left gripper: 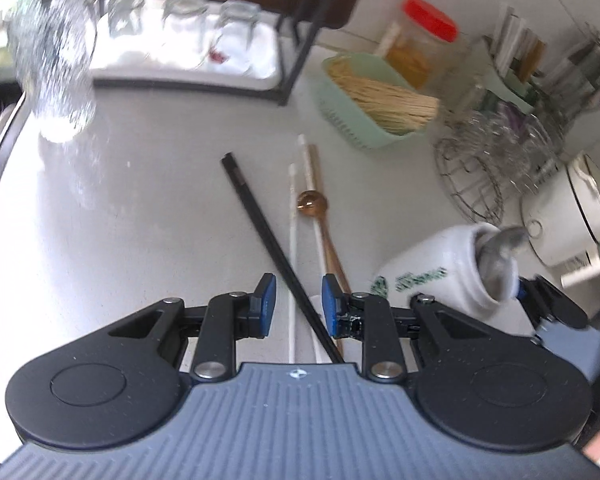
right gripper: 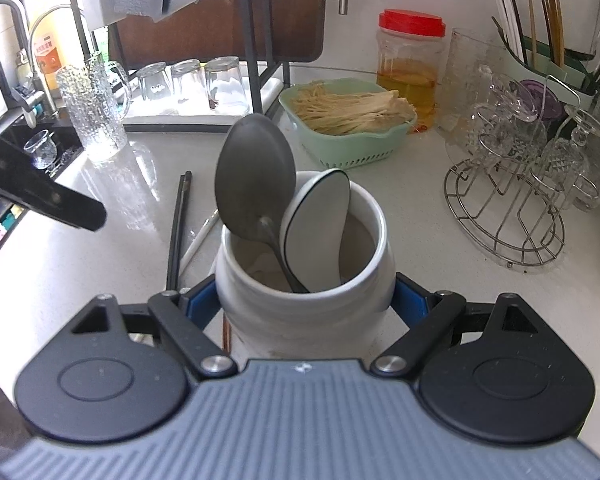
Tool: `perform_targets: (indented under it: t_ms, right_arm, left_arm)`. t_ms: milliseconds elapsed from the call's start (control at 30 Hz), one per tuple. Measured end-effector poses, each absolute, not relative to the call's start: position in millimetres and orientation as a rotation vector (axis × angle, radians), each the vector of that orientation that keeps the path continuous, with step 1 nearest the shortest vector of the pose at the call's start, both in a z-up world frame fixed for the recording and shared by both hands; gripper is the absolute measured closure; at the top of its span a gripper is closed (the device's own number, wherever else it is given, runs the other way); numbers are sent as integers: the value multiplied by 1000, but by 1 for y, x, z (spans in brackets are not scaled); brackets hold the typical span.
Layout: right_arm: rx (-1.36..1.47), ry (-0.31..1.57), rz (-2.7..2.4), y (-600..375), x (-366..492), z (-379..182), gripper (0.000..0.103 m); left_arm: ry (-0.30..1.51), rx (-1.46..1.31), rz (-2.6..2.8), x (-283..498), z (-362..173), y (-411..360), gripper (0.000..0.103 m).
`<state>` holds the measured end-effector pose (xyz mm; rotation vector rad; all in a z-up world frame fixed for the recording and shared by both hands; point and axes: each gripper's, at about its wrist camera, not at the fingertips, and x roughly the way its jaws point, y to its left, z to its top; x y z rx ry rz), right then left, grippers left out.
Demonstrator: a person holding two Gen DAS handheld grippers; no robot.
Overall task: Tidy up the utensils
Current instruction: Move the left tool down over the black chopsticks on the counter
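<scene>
From the left wrist, the left gripper (left gripper: 296,300) hangs with its blue pads apart, straddling a thin black chopstick (left gripper: 268,236) lying mid-counter beside white chopsticks (left gripper: 293,248) and an amber spoon (left gripper: 324,232). It looks light, stiff and slick; I'd pinch it near mid-length.

From the right wrist, the right gripper (right gripper: 304,304) is clamped on the white ceramic jar (right gripper: 304,308), which holds a grey metal spoon (right gripper: 254,184) and looks heavy and breakable.

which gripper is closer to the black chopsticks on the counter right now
Left. The left gripper hangs over the black chopsticks, which run between its open fingers. The right gripper sits beside them, shut on the white jar.
</scene>
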<state>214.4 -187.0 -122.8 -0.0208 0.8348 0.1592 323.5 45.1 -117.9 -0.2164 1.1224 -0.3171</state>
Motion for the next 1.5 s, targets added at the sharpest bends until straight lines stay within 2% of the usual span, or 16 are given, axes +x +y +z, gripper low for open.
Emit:
perform_targets:
  t_ms: [633, 1200, 1500]
  right_arm:
    - [-30, 902, 165, -188, 223, -120, 13]
    - [-26, 900, 166, -188, 223, -120, 12]
    - [-22, 894, 160, -188, 222, -121, 12]
  left_arm:
    - [1129, -213, -262, 365, -188, 36, 75]
    - [1100, -141, -201, 378, -192, 29, 76]
    - [1104, -234, -122, 403, -191, 45, 76]
